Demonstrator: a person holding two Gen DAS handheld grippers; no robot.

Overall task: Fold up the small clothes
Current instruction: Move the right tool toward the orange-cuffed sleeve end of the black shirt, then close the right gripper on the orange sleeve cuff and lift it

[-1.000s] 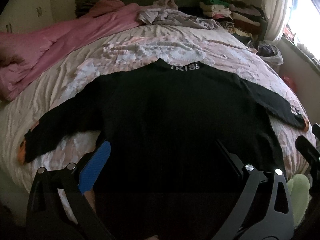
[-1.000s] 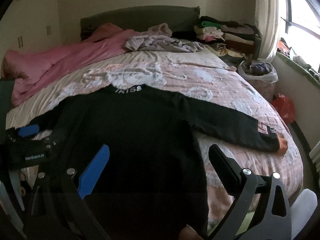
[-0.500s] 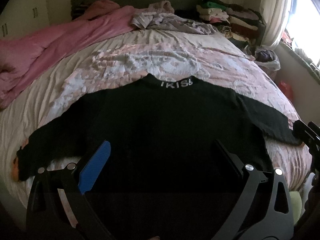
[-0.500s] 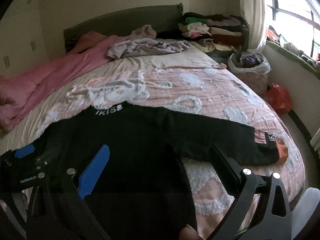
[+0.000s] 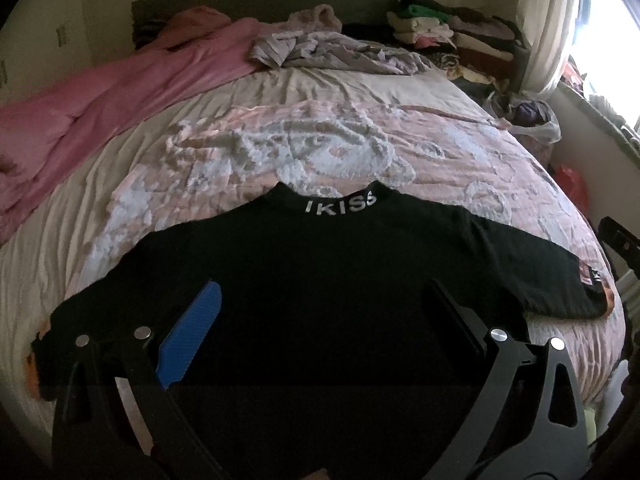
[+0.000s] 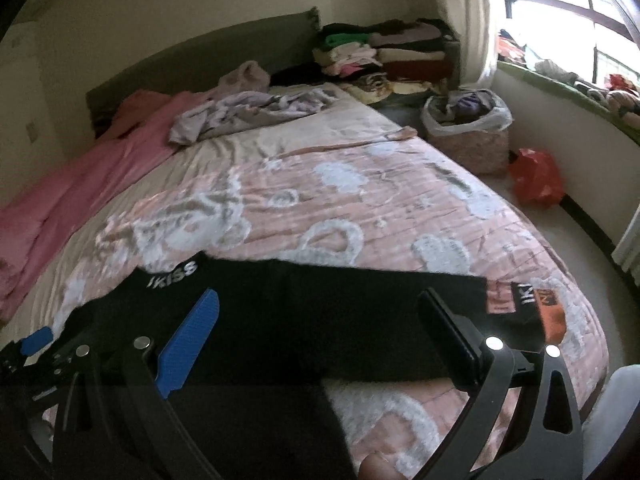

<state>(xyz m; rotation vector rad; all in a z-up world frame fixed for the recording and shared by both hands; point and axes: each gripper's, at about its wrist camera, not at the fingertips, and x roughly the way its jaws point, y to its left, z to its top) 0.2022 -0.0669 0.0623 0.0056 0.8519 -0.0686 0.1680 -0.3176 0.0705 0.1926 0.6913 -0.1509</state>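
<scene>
Both cameras have pulled back from the black IKISS sweater (image 5: 320,280), spread flat on the bed (image 5: 360,148). Left hand-held gripper (image 5: 320,324) and right hand-held gripper (image 6: 316,328) hover released, empty. Careless pinching could bunch a sleeve.

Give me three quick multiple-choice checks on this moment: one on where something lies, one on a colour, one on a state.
1. Where is the crumpled lilac garment?
A. near the headboard
B. on the floor
C. on the windowsill

2. What colour is the lettering on the collar of the black long-sleeved top?
A. red
B. white
C. green

3. How do the left gripper and the right gripper stand?
A. both shut on the top
B. one open, one shut
C. both open, holding nothing

Answers:
1 A, it lies at the far end of the bed beside the pink blanket.
2 B, IKISS reads white on black.
3 C, the fingers of each stand wide apart above the cloth.
</scene>
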